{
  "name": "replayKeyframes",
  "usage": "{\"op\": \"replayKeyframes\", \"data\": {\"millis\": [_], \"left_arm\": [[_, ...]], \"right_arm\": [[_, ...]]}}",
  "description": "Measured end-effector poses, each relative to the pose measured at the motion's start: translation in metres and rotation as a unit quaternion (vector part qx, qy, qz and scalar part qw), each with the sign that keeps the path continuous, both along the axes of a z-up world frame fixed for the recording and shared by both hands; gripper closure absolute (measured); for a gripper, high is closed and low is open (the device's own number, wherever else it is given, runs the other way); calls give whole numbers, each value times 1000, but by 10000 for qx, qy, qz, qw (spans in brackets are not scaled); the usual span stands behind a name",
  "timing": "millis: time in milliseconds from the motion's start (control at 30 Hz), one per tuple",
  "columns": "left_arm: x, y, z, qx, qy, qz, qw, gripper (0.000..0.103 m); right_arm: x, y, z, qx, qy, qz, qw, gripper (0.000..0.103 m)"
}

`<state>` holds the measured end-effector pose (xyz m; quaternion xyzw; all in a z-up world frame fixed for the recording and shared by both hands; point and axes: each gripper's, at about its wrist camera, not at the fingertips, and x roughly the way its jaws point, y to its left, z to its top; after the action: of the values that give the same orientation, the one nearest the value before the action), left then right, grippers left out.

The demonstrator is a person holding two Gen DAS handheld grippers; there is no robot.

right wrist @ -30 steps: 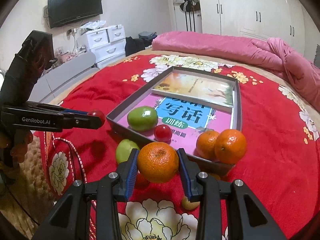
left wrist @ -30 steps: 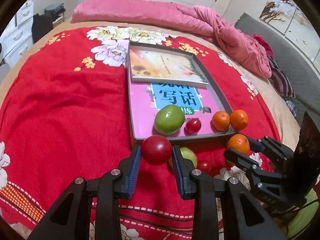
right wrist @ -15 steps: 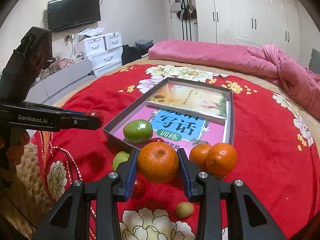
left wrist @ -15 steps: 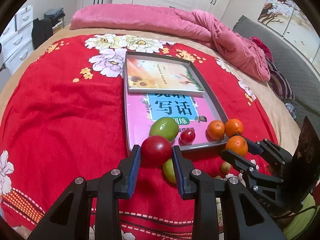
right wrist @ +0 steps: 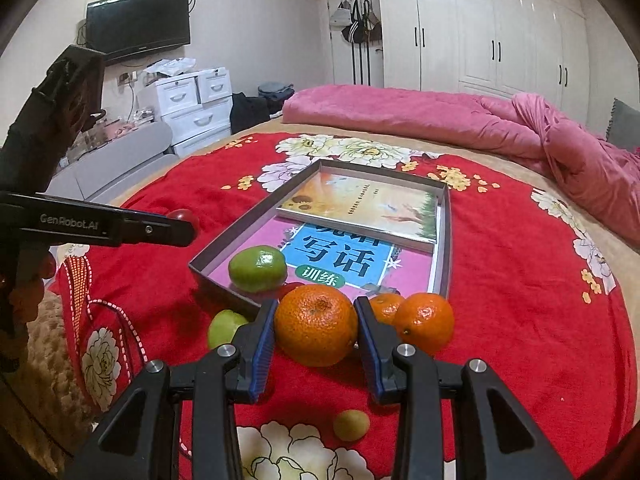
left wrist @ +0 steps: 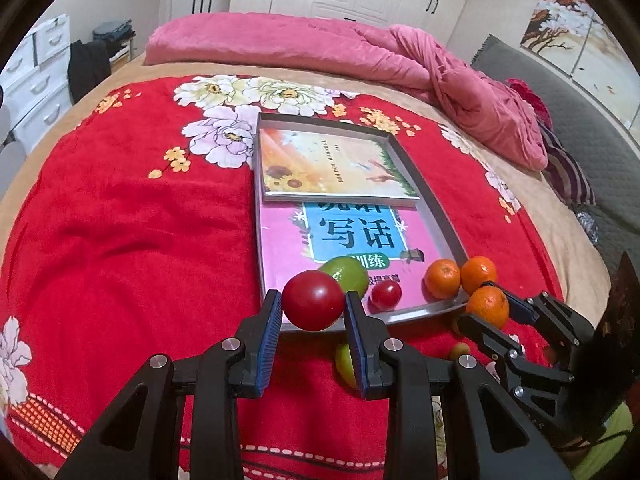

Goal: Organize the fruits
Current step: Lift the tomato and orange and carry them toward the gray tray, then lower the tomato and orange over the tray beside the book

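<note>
Transport step. Left hand-held gripper (left wrist: 313,308) clamps a round red tomato (left wrist: 313,305); right hand-held gripper (right wrist: 316,326) clamps a dimpled orange mandarin (right wrist: 316,325). Both hover at the near edge of the shallow grey tray (right wrist: 443,248). Next, likely: carry each over the rim, lower, release.

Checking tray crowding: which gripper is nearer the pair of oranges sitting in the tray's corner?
Right. The right gripper, shut on an orange, sits right beside the pair of oranges. The left gripper, holding a red tomato, is near the tray's other front corner.
</note>
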<state>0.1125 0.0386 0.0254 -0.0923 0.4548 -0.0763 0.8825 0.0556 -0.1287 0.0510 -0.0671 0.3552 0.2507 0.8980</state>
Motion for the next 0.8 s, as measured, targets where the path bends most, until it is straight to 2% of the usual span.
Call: {"op": "replayKeyframes", "data": {"millis": [800], "left_arm": [[27, -2, -15, 71, -39, 55, 10000, 70]], "right_arm": [[10, 6, -5, -152, -58, -17, 9999, 64]]}}
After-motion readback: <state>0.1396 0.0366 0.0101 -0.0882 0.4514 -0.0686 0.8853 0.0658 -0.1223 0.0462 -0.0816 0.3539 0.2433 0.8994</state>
